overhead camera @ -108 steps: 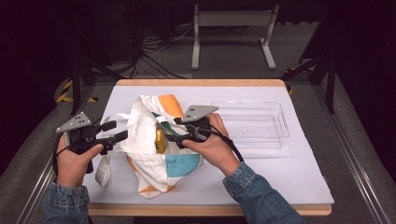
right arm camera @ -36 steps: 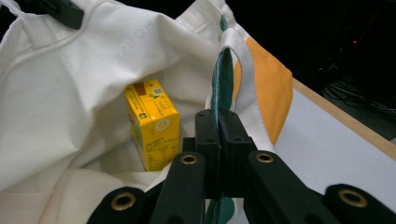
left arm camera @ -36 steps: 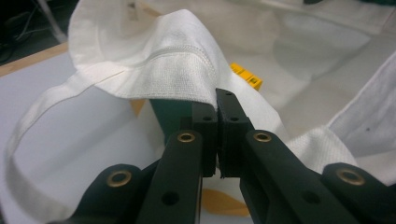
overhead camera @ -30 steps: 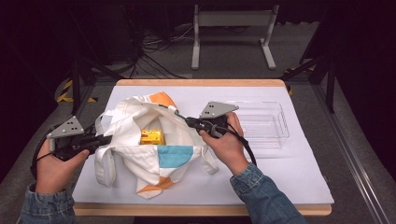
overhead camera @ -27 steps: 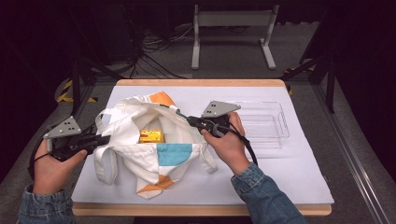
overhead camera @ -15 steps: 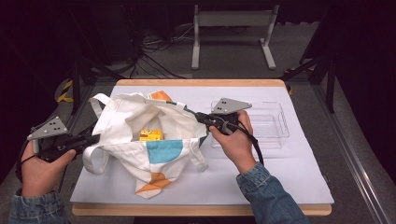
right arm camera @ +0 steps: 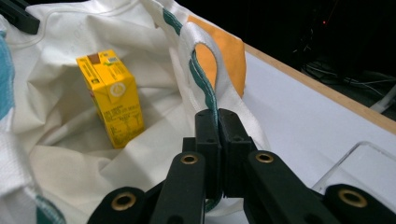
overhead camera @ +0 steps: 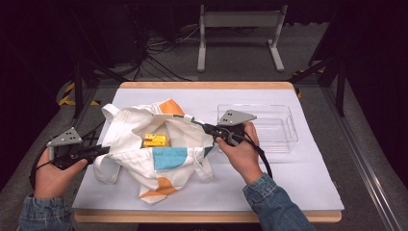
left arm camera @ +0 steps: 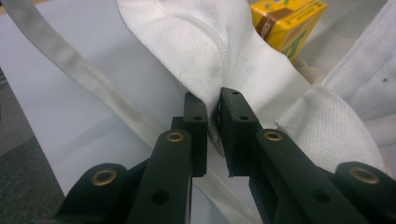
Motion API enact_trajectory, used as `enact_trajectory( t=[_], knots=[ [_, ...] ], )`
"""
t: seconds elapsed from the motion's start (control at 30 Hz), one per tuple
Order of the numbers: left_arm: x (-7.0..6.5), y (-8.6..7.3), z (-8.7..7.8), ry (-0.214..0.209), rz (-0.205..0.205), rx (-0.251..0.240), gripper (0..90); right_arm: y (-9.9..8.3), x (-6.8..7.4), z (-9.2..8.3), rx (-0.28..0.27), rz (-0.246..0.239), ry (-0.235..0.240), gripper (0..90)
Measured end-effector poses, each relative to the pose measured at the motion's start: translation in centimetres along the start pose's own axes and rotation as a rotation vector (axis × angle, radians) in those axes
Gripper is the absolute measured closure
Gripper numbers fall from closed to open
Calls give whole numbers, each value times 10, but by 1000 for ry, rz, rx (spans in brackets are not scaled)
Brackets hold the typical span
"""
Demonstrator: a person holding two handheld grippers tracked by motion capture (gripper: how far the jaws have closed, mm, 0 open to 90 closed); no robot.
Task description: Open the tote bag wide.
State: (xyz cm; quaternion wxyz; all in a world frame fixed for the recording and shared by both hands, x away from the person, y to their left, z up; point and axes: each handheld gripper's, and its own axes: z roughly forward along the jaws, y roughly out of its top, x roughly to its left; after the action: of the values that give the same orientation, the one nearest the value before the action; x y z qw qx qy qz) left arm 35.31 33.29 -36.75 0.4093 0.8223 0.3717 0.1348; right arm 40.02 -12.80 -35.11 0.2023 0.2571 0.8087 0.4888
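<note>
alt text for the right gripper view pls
The right gripper is shut on the green-trimmed rim of a white cloth bag, holding it open. A yellow carton lies inside; a clear tray sits at lower right.

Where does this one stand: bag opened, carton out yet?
Done: the cloth bag is spread open, each side of its rim pinched by the left gripper and right gripper. In hand: holding the mouth wide. Left: the yellow carton lies inside the bag; the clear tray holds nothing.
</note>
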Motion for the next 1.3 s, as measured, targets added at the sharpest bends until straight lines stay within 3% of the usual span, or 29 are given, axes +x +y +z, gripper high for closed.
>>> enact_trajectory(
  t=[0.1, 0.33, 0.5, 0.9, 1.1, 1.3],
  knots=[
    [2, -6, 10, 7, -1, 53, 823, -8, 1, 4, 18, 5, -4, 875],
    [7, -14, 28, -8, -19, 109, 839, -23, 6, 15, 74, 6, 10, 875],
    [11, -19, 39, -22, -45, 129, 848, -37, 14, 29, 123, 0, 27, 874],
    [17, -29, 53, -38, -70, 166, 849, -55, 16, 39, 178, 14, 40, 874],
    [16, -26, 47, -36, -71, 149, 835, -61, 19, 44, 204, 8, 39, 873],
    [13, -18, 27, -9, -68, 91, 696, -58, 18, 39, 190, 7, 38, 867]
  ],
)
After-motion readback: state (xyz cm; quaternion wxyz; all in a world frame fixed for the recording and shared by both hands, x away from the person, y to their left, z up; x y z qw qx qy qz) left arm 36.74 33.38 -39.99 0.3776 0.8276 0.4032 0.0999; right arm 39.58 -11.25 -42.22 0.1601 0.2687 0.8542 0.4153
